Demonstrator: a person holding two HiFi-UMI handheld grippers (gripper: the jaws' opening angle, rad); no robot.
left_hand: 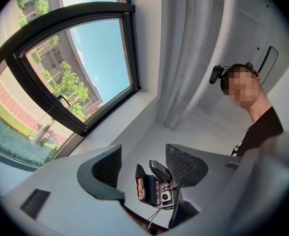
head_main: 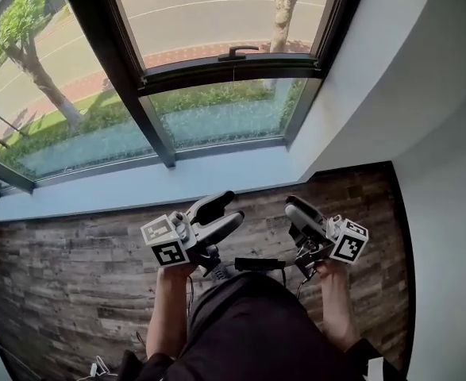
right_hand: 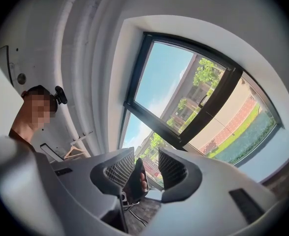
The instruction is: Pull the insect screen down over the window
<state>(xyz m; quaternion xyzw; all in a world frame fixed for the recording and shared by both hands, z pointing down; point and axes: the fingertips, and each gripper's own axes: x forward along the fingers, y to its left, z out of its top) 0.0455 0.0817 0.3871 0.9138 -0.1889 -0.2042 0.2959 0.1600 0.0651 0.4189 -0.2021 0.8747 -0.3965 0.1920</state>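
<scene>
The window (head_main: 217,105) has dark frames and a black handle (head_main: 236,52) on its middle crossbar (head_main: 225,71). No insect screen shows over the glass in any view. A thin cord (left_hand: 49,118) hangs by the handle. Both grippers are low in front of the person's lap, well below the sill and apart from the window. My left gripper (head_main: 234,206) (left_hand: 143,163) has its jaws apart with nothing held. My right gripper (head_main: 294,206) (right_hand: 146,168) also stands open and empty. Each gripper view shows the other gripper beyond its own jaws.
A pale sill (head_main: 177,177) runs under the window, with wood-plank floor (head_main: 74,276) below it. A white wall (head_main: 431,133) closes the right side. White curtains (left_hand: 193,48) hang in the corner beside the window. Trees and a road lie outside.
</scene>
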